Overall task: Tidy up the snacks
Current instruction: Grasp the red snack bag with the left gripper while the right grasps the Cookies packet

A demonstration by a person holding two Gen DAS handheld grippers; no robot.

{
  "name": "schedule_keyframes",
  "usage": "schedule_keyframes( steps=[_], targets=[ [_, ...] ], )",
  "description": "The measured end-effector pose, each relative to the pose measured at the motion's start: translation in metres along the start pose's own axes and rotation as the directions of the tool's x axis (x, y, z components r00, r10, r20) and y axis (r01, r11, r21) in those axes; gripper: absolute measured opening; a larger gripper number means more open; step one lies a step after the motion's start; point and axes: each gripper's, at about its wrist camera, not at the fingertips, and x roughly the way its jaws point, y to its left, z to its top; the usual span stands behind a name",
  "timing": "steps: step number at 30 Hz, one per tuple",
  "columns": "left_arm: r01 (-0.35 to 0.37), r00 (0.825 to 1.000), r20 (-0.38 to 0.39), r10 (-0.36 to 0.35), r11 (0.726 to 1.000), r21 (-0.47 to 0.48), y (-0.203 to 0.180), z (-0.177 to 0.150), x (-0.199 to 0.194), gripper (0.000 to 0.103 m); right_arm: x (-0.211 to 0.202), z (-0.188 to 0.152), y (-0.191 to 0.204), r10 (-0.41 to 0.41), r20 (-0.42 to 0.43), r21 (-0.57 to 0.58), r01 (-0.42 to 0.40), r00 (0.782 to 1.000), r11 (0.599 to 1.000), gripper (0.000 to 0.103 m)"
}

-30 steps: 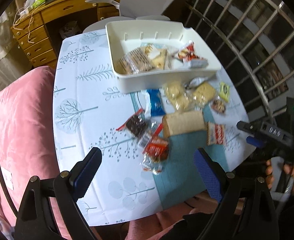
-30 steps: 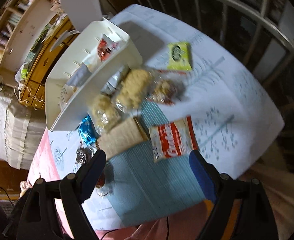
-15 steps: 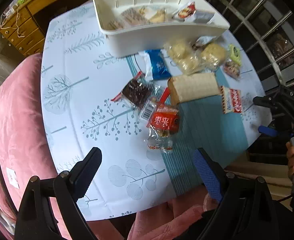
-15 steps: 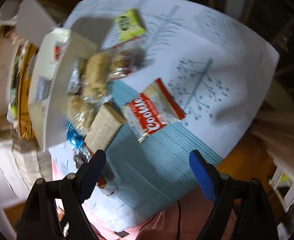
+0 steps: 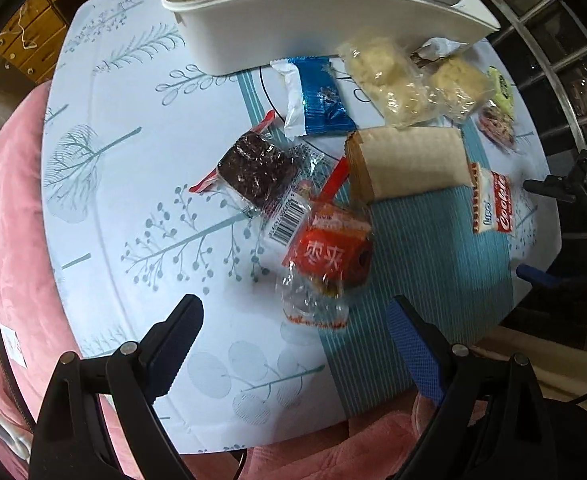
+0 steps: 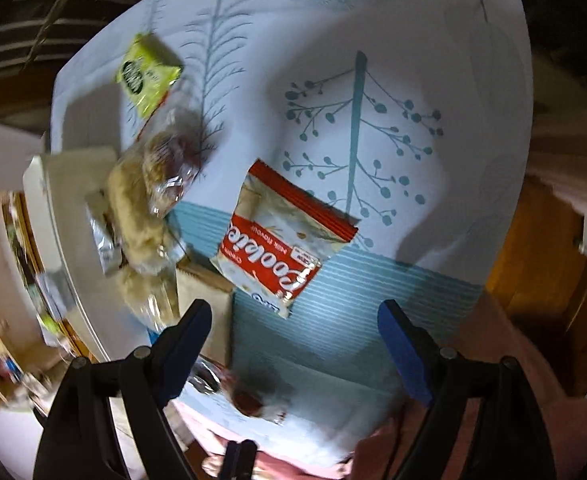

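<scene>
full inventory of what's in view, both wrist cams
bin: 1, white, far end of table, snacks inside
blue packet: 1, in front of bin
pale pastry packs: 2, clear wrap, right of blue packet
tan pack: 1, table middle
dark cake: 1, clear wrap, left of tan pack
red pack: 1, nearest left gripper
cookie pack: 1, red and white, right side
green packet: 1, far edge
tablecloth: 1, white with teal trees
left gripper: open, empty
right gripper: open, empty
</scene>
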Motion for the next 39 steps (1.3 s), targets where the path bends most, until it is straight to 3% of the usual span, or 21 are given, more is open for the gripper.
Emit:
schedule_keyframes(
  steps=[7, 10, 17, 24, 30, 35, 39],
  targets=[
    [0.023, 0.998, -0.051, -0.026, 0.998, -0.053, 0.005, 0.017, 0.019, 0.092, 0.009, 0.014, 0.009, -0.005, 0.001, 0.109, 0.005, 1.0, 0.994, 0.085],
    [0.025, 0.997, -0.077, -0.029, 0.998, -0.062, 0.003, 0.023, 0.028, 0.092, 0.013, 0.02, 0.015, -0.029, -0.005, 0.099, 0.03, 1.0, 0.995, 0.084],
    [0.024, 0.992, -0.12, -0.035, 0.995, -0.093, 0.005, 0.035, 0.041, 0.081, 0.021, 0.028, 0.029, -0.095, -0.003, 0.098, 0.095, 0.995, 0.991, 0.073],
    [0.056, 0.989, -0.127, -0.07, 0.992, -0.111, 0.001, 0.048, 0.05, 0.067, 0.024, 0.042, 0.046, -0.173, 0.001, 0.049, 0.173, 0.985, 0.984, 0.069],
    [0.1, 0.987, -0.114, -0.115, 0.987, -0.125, -0.002, 0.057, 0.051, 0.052, 0.035, 0.038, 0.07, -0.276, 0.005, -0.001, 0.276, 0.961, 0.961, 0.066],
    [0.137, 0.984, -0.091, -0.153, 0.977, -0.164, -0.004, 0.058, 0.052, 0.05, 0.041, 0.031, 0.089, -0.349, 0.019, -0.071, 0.349, 0.937, 0.934, 0.053],
    [0.159, 0.98, -0.082, -0.179, 0.966, -0.204, 0.005, 0.054, 0.051, 0.047, 0.042, 0.027, 0.1, -0.349, 0.024, -0.107, 0.35, 0.937, 0.931, 0.048]
  ],
)
